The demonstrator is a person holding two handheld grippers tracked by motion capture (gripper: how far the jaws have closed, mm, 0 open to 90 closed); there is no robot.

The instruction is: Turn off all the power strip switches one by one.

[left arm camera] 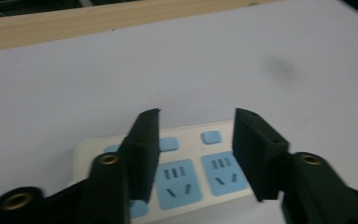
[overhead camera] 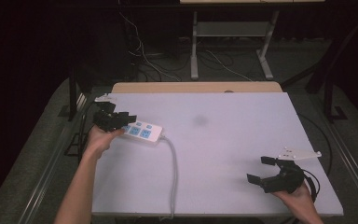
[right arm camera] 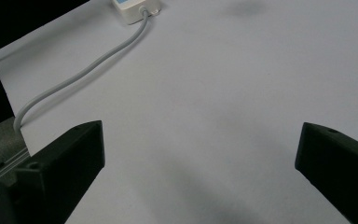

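A white power strip (overhead camera: pixel 142 132) with blue sockets and blue switches lies at the left of the pale table (overhead camera: pixel 233 140). Its grey cable (overhead camera: pixel 174 168) runs to the table's front edge. My left gripper (overhead camera: pixel 121 119) hovers at the strip's left end. In the left gripper view its jaws (left arm camera: pixel 196 140) stand apart over the power strip (left arm camera: pixel 179 182) with nothing pressed between them. My right gripper (overhead camera: pixel 259 169) rests at the front right, jaws wide apart. The right gripper view shows its jaws (right arm camera: pixel 200 149) spread over bare table, with the strip's end (right arm camera: pixel 133 10) and cable (right arm camera: pixel 74 79) farther off.
A faint dark smudge (overhead camera: pixel 199 121) marks the table's middle. A wooden strip (overhead camera: pixel 196 87) borders the far edge. Beyond it, loose cables (overhead camera: pixel 144 58) and a desk's metal legs (overhead camera: pixel 194 51) stand on the dark floor.
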